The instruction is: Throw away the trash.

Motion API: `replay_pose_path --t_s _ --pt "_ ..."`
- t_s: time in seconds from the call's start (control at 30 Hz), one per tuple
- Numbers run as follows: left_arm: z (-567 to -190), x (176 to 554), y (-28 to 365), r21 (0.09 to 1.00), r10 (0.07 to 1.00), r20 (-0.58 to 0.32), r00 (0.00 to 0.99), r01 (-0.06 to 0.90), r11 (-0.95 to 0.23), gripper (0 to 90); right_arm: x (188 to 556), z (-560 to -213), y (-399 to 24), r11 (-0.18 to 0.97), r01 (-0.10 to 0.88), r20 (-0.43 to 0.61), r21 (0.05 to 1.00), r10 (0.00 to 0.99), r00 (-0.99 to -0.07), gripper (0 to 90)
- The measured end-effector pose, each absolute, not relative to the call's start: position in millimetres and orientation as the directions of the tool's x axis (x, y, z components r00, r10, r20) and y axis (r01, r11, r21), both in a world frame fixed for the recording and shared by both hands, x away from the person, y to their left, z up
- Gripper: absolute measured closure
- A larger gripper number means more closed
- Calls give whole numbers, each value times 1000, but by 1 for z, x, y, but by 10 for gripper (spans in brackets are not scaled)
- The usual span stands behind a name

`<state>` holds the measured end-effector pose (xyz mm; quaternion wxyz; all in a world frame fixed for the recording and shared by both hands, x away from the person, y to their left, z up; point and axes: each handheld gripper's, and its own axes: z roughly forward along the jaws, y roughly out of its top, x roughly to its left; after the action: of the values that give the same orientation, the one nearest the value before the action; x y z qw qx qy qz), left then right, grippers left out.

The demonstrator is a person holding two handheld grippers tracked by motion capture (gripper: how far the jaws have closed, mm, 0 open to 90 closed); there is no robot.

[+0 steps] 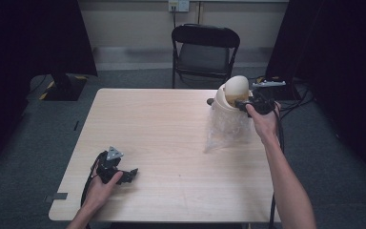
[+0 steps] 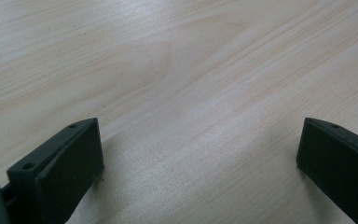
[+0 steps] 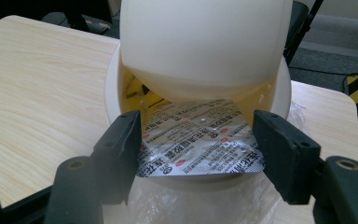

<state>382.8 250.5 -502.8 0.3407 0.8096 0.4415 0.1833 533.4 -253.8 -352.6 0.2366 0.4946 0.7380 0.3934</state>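
A small cream bin (image 1: 232, 98) with a rounded swing lid (image 3: 205, 42) stands at the far right of the table, lined with a clear plastic bag (image 1: 226, 131). My right gripper (image 3: 198, 123) is shut on a silver printed blister pack (image 3: 200, 149), gripping it by its two side edges. The pack's far end pokes under the tilted lid into the bin's opening. In the high view the right gripper (image 1: 242, 103) sits right against the bin's top. My left gripper (image 1: 132, 172) rests on the table near the front left, open, with bare wood between its jaws (image 2: 200, 154).
The light wooden table (image 1: 171, 124) has bare surface between the two hands. A black folding chair (image 1: 205, 47) stands behind the far edge. Cables and gear (image 1: 286, 93) lie on the floor at the right, and a black stand base (image 1: 64, 86) at the left.
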Motion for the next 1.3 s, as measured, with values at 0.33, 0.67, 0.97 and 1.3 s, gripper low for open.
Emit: replay_pose_path --t_s 0.33,0.67,0.97,1.3 --pt "-503 383 251 713 838 -1 546 588 -382 0 542 -352 -253 171 542 60 823 922 -382 352" --pt "-503 384 251 713 837 -1 547 587 -383 0 549 -359 -246 148 531 58 834 934 -352 286" --pt "-503 384 251 713 837 -1 547 587 -383 0 539 -358 -249 111 535 98 838 933 -346 200" --pt "-503 384 251 713 837 1 548 586 -385 0 508 -358 -244 102 519 123 848 916 -382 144"
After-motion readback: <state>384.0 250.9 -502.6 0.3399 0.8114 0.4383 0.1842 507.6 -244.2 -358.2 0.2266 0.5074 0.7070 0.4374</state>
